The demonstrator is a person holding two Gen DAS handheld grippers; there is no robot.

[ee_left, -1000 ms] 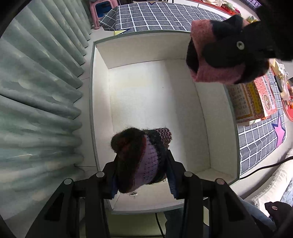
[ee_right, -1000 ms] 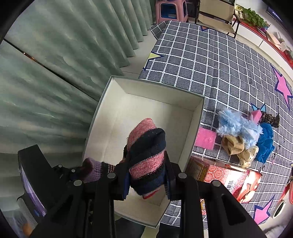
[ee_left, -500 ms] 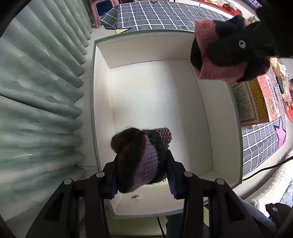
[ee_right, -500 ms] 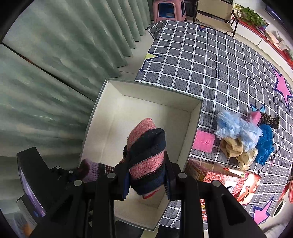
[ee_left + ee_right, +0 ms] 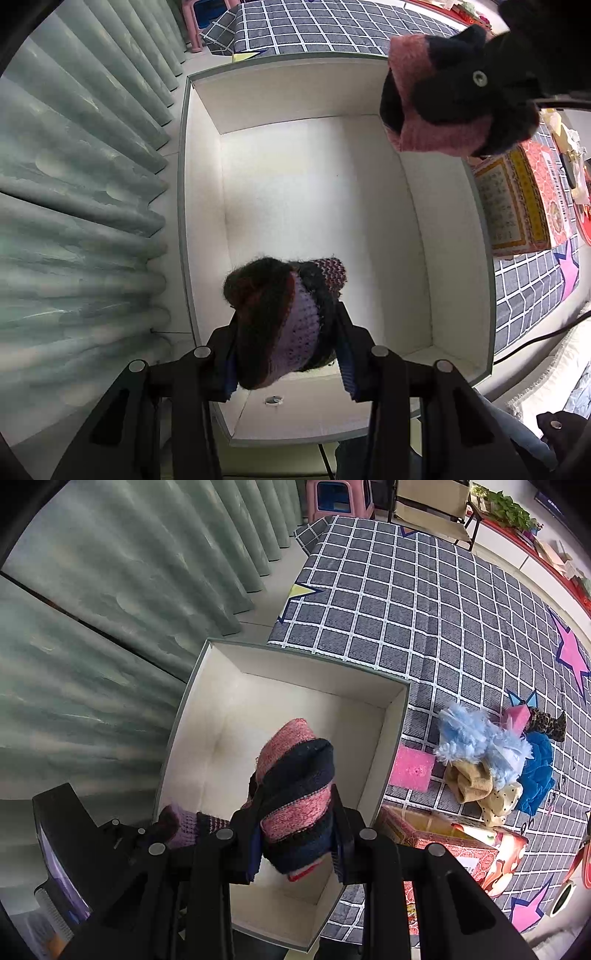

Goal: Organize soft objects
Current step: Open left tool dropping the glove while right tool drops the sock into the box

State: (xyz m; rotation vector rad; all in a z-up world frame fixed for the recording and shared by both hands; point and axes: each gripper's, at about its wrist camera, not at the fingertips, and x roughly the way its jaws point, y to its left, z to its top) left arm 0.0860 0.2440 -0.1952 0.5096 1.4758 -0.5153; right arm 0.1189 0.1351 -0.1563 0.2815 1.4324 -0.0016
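Between the earlier frames and now, the pink-and-navy sock and the box edges shift slightly in view; both grips are unchanged.

Left wrist view: the left gripper [image 5: 288, 354] points straight down, its fingers pinching a purple-and-black knitted sock [image 5: 284, 317] above the near end of the white box [image 5: 448, 236], presumably positioned for release.

Right wrist view: the right gripper [image 5: 295, 834] fingers clamp the pink-and-navy sock [image 5: 295, 794] over the same box. Remaining soft items [image 5: 495, 760] lie on the checked mat [image 5: 424, 602].
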